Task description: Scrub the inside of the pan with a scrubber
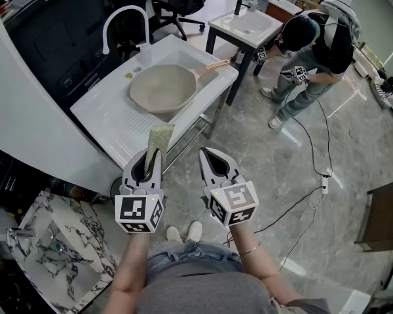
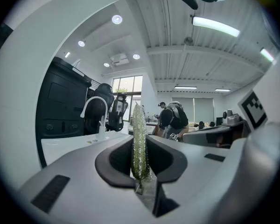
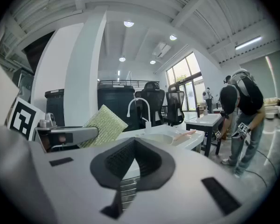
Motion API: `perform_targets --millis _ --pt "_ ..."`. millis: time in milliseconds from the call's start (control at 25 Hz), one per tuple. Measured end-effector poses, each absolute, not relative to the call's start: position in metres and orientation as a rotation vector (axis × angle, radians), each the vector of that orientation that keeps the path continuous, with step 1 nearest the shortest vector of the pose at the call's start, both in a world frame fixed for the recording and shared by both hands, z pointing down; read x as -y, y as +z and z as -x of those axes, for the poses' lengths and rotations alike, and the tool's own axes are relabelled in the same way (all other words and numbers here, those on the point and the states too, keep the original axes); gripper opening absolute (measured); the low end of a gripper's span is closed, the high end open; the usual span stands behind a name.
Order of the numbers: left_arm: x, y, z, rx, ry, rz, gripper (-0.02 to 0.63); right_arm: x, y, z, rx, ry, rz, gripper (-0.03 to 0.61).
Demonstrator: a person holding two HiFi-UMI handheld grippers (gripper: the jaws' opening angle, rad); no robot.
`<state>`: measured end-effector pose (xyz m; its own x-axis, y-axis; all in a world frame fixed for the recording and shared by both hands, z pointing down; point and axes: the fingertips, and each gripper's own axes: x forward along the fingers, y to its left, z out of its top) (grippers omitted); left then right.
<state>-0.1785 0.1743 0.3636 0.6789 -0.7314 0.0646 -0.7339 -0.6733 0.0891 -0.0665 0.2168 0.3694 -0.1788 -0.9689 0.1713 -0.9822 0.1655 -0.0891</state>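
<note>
Now, holding position short of the bench [image 1: 108, 113], both grippers low and near you.

Left gripper [image 1: 150, 159]: jaws clamped on the scrubber [image 1: 160, 138]. It is a thin flat green-yellow pad gripped at its near end. Its long axis runs on from the jaws toward the far side. In the left gripper view you see it edge-on and upright between the pads.

Right gripper [image 1: 206, 154]: jaws closed together with nothing between them. It sits just right of the left one, off the bench's near right edge and over the floor.

Pan [image 1: 160, 87]: a wide, pale, shallow pan resting in the sink basin of the white bench, open side up. A faucet [image 1: 121, 15] stands on its far left. The pan handle [image 1: 209, 66] points far right, toward the bench's corner.

Key relation: the pan lies straight out on the far side of the left jaws, a touch to the right. The scrubber's free end already points at it, apart from the rim and not yet over the bowl.

Judgement: your left hand is in line and nearer, so the reach is forward and down. You will need to turn the pad's flat face onto the pan floor. Your right jaws look best placed to steady the handle, out to the far right of them.

A second person works at another bench, far right, well apart.
</note>
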Motion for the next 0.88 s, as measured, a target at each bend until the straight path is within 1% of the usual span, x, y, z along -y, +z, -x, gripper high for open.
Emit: perform_targets --millis 240,520,880 --pt "-0.180 0.366 0.171 1.211 0.054 -2.782 0.066 -0.220 0.368 0.058 2.350 0.262 -1.978 0.009" --pt "-0.181 0.372 0.165 1.244 0.087 -2.742 0.066 -0.227 0.378 0.045 2.385 0.332 -1.952 0.011" --pt "-0.183 0.353 0.159 1.345 0.045 -2.726 0.066 -0.240 0.373 0.014 2.395 0.328 -1.963 0.011"
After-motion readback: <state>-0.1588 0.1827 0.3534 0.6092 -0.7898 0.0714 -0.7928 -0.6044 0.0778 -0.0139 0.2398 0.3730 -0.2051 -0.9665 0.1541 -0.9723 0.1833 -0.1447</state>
